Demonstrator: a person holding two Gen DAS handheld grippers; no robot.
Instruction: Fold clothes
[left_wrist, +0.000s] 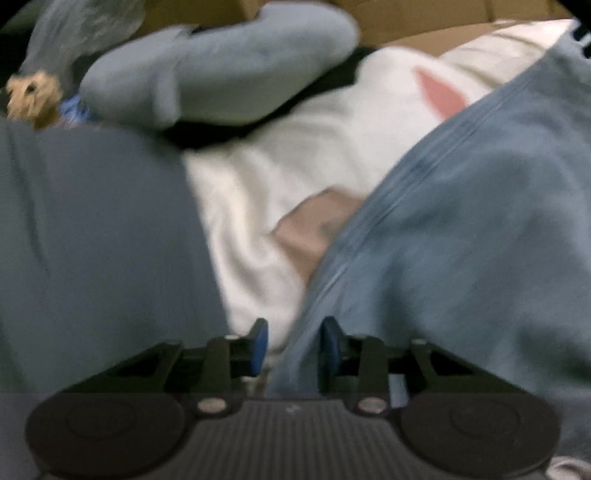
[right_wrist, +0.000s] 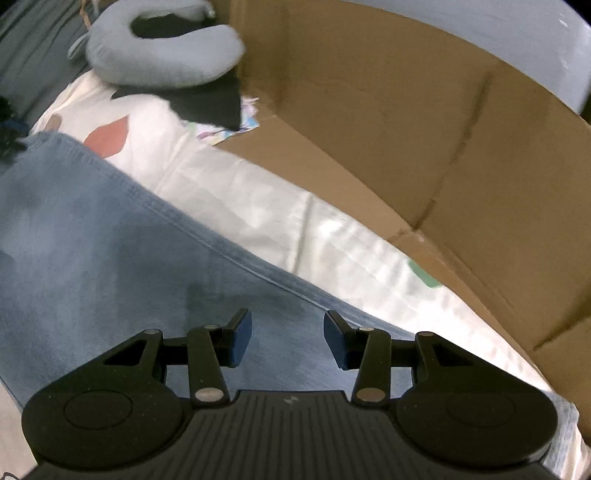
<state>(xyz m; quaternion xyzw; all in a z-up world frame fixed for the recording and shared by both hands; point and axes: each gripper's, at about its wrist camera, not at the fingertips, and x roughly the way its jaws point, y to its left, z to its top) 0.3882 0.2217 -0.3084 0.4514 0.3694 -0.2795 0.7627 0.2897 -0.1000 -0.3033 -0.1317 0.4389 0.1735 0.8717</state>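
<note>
The jeans (right_wrist: 110, 240) lie spread over a white printed bedsheet (right_wrist: 229, 192); the denim looks heavy, limp and grippy, best pinched at a seamed edge. The left gripper (left_wrist: 293, 343) stands part open with a denim fold between its pads, not clamped. The right gripper (right_wrist: 288, 338) hovers wide open, empty. A neck pillow (right_wrist: 166, 55) and cardboard box (right_wrist: 424, 129) lie beyond.

Jeans (right_wrist: 110, 240) on sheet (right_wrist: 258, 206); neck pillow (right_wrist: 162, 55) behind; box (right_wrist: 406, 129) right.

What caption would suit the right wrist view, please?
Right gripper, jaws open, hovers over blue jeans on a white sheet beside a cardboard box.
</note>
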